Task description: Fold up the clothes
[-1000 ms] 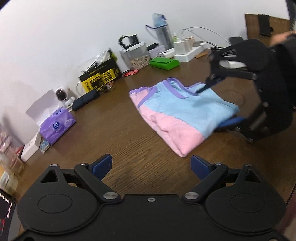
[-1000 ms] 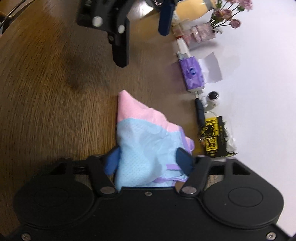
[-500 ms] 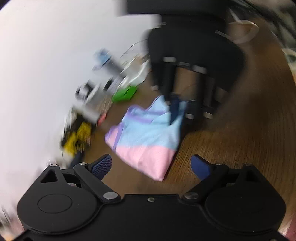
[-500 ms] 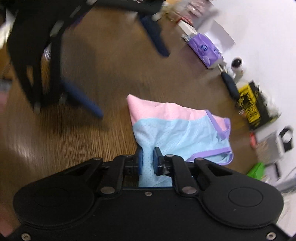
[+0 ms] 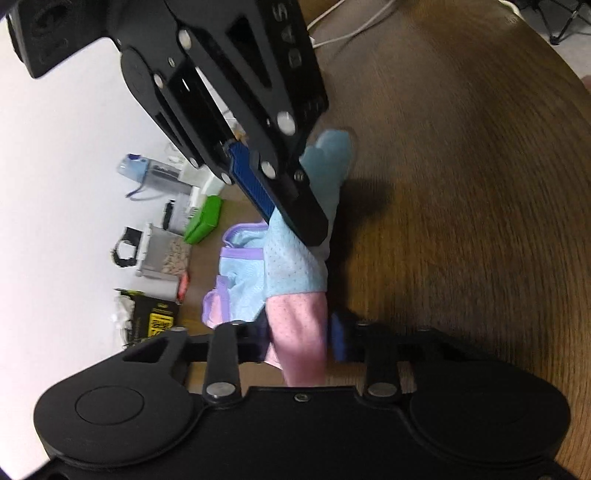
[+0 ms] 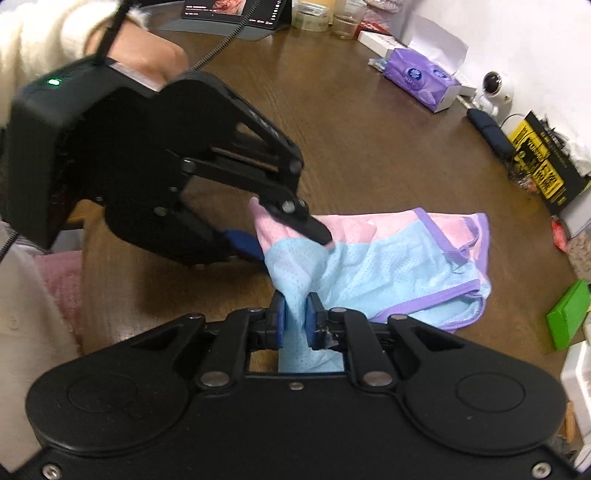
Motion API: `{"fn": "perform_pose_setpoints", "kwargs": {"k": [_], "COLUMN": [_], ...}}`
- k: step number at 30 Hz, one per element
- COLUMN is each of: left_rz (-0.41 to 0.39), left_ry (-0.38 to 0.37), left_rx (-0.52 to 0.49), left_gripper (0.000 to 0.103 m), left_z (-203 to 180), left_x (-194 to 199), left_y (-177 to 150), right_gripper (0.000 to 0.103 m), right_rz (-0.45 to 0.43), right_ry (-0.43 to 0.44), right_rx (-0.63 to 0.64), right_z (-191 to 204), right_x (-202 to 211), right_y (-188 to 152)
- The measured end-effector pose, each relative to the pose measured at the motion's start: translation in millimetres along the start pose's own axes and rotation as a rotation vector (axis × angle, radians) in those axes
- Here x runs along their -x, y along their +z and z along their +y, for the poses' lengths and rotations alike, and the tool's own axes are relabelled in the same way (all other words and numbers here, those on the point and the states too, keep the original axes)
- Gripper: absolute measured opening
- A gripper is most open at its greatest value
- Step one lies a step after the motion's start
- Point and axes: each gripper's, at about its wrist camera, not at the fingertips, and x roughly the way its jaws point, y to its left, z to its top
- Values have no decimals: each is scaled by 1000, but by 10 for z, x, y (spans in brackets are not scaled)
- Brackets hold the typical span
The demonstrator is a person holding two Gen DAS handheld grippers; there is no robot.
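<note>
A pink and light-blue mesh garment with purple trim [image 6: 399, 254] lies partly folded on the brown wooden table [image 6: 369, 147]. My right gripper [image 6: 293, 325] is shut on its blue near corner. My left gripper [image 5: 299, 339] has its fingers closed around the pink corner of the garment [image 5: 295, 284]; it also shows in the right wrist view [image 6: 288, 236], gripping the pink end. In the left wrist view the right gripper [image 5: 295, 221] clamps the blue part above. Both held corners are lifted off the table; the rest of the garment lies on it.
Along the wall are a purple tissue pack [image 6: 421, 83], a small white camera [image 6: 495, 88], a black and yellow box [image 6: 543, 166], a green box [image 6: 569, 314] and a water bottle [image 5: 147, 177]. A tablet [image 6: 229, 14] stands at the far end.
My left gripper swung in from open and away to grip the pink corner. My right gripper closed on the blue corner, and both ends have been lifted off the table.
</note>
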Motion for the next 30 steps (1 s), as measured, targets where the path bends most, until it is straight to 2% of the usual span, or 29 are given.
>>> {"fn": "perform_pose_setpoints", "kwargs": {"k": [3,5,6,7,10,12,13,19,21,22,24,27,30], "left_rz": [-9,-3,0,1,4,2,0,-9,-4,1,5,0,-18], "left_ry": [-94,-144,-161,-174,-219,-235,-240,-286,-289,-291,-300,-337,-416], "left_rx": [73,154,190,216,280,300,311,385,389,388,385,374,306], "left_gripper": [11,11,11,11,11,11,11,11,11,11,11,11,11], "left_z": [82,205,264,312,451,508,549,644,603,587,521,428,294], "left_x": [0,-27,-44,-59,-101,-112,-112,-7,61,80,164,314,606], "left_y": [-20,-48,-67,-83,-122,-109,-96,-69,-63,-74,-66,-64,-26], "right_gripper": [15,28,41,47,48,48,49,55,53,42,10,10,10], "right_rz": [-4,-26,-35,-52,-97,-117,-125,-157,-152,-145,-131,-107,-84], "right_ry": [-11,-47,-74,-124,-224,-325,-404,-577,-614,-620,-595,-550,-409], "right_rx": [3,22,39,73,129,185,246,410,437,447,449,483,451], "right_z": [31,127,191,304,527,684,801,1065,1068,1063,1067,1173,1302], "right_x": [-28,-30,-31,-28,-38,-96,-168,-426,-475,-491,-493,-436,-231], "right_y": [-31,-94,-132,-204,-373,-499,-589,-753,-759,-756,-742,-724,-650]}}
